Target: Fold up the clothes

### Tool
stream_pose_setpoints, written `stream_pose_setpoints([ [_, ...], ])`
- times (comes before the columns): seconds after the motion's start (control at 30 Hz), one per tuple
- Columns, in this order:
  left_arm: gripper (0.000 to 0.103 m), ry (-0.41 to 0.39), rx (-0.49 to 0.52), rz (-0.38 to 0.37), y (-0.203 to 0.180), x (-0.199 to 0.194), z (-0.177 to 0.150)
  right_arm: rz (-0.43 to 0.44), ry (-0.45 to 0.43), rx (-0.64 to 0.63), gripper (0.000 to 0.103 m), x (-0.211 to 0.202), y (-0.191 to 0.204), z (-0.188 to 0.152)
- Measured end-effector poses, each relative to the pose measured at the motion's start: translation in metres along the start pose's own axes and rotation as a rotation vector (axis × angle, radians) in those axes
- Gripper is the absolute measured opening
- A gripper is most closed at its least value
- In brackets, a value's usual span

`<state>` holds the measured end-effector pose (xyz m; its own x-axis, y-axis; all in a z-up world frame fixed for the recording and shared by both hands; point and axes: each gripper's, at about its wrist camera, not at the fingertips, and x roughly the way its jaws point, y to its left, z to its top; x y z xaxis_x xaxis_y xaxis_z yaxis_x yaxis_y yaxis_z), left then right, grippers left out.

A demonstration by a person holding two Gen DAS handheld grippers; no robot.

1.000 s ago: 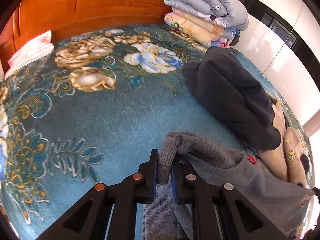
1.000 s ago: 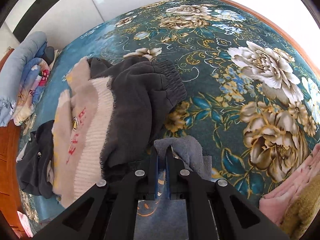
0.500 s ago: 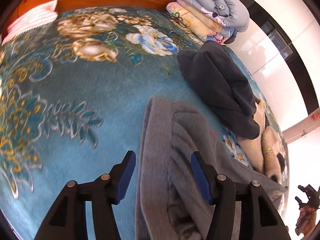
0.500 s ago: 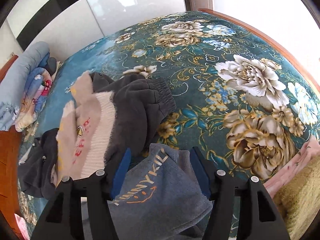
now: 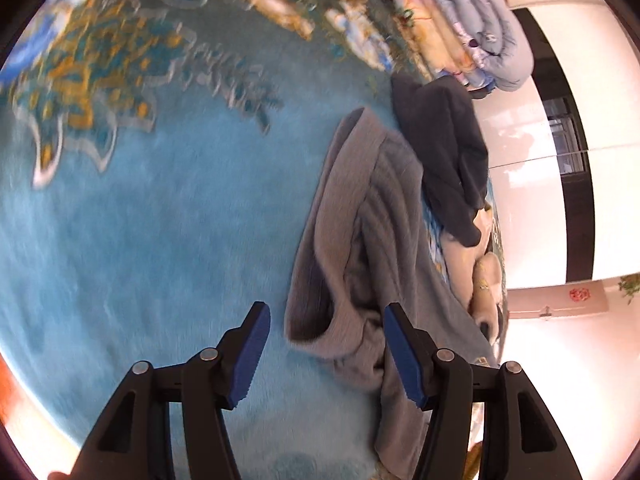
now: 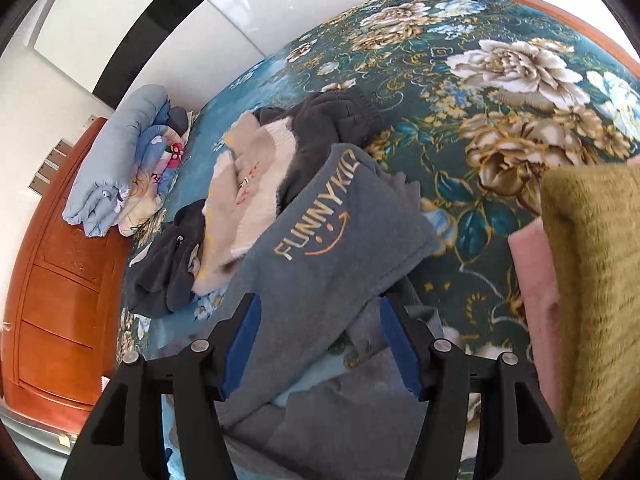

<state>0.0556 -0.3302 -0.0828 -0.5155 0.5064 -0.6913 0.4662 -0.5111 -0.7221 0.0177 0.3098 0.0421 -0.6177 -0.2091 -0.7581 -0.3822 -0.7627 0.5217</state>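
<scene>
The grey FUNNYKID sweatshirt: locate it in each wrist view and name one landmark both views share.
Left wrist: the grey sweatshirt runs from centre to the lower right, lying on the blue floral bedspread, ahead of the open left gripper.
Right wrist: it fills the lower centre, print facing up, between the fingers of the open right gripper.
Shared landmark: the stack of folded quilts by the wooden headboard.

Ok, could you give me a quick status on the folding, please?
Both grippers open, left gripper, right gripper. Grey sweatshirt lying on bedspread. Unfolded clothes pile touching it.
</scene>
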Motion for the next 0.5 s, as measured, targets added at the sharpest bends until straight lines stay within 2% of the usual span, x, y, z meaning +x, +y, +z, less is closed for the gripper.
stream_pose_setpoints([
  [0.1,0.066,0.056,-0.05,-0.061,0.005,0.009,-0.008,0.013,0.022,0.006,0.063,-0.004,-0.007,-0.016],
  [0.27,0.066,0.034,-0.135,-0.072,0.013,0.023,-0.011,-0.025,0.042,-0.085,0.063,-0.006,-0.005,-0.036],
  [0.37,0.063,0.019,-0.186,-0.077,0.018,0.032,-0.013,-0.019,0.056,-0.097,0.063,-0.007,-0.007,-0.048],
  [0.43,0.046,0.009,-0.211,-0.054,0.022,0.035,-0.014,-0.016,0.065,-0.104,0.063,-0.009,-0.011,-0.056],
  [0.5,0.037,0.001,-0.218,-0.041,0.023,0.037,-0.015,-0.035,0.079,-0.112,0.063,-0.01,-0.015,-0.063],
])
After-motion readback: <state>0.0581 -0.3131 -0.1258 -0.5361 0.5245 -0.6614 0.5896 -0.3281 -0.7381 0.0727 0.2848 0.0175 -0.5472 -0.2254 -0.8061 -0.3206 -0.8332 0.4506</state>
